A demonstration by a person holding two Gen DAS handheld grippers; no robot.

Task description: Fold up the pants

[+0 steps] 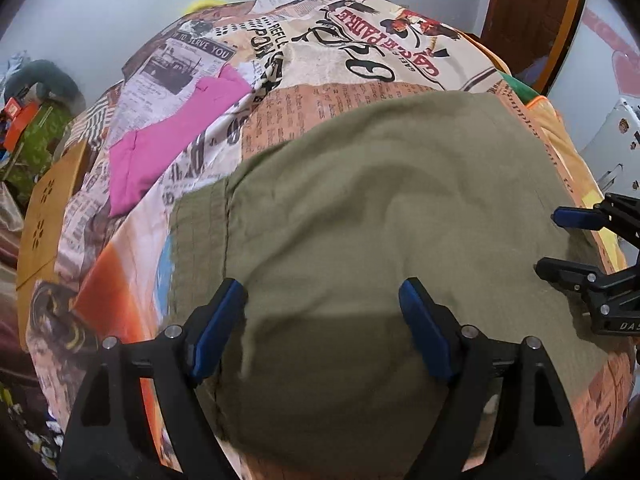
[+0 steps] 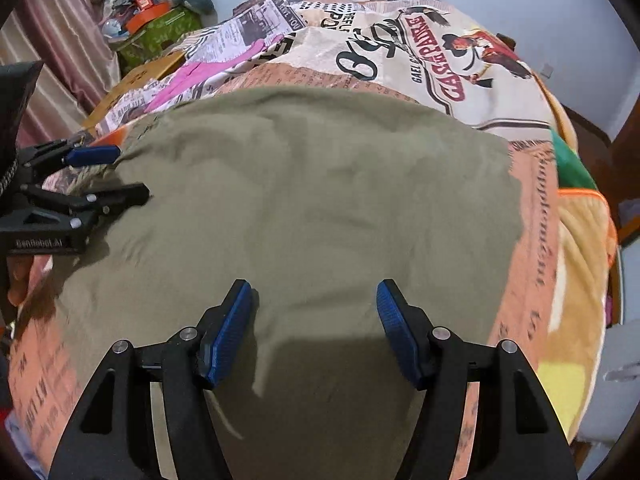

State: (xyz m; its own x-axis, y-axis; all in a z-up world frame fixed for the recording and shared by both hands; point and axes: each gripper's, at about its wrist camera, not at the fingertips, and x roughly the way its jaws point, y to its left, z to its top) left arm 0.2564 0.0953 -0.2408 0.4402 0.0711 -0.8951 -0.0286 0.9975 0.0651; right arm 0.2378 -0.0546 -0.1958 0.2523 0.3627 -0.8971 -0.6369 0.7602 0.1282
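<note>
Olive-green pants (image 1: 360,220) lie spread flat on a bed with a newspaper-print cover (image 1: 360,40). Their ribbed waistband (image 1: 200,236) is at the left in the left wrist view. The pants also fill the middle of the right wrist view (image 2: 320,200). My left gripper (image 1: 322,300) is open and empty, just above the near part of the pants. My right gripper (image 2: 314,300) is open and empty, also low over the pants. Each gripper shows in the other's view, the right one (image 1: 556,240) at the right edge, the left one (image 2: 128,172) at the left edge.
A pink garment (image 1: 176,136) lies on the bed beyond the waistband, also in the right wrist view (image 2: 188,76). A wooden board (image 1: 44,216) stands left of the bed. A cluttered green box (image 2: 160,28) is in the far corner. A dark wooden door (image 1: 532,12) is at the right.
</note>
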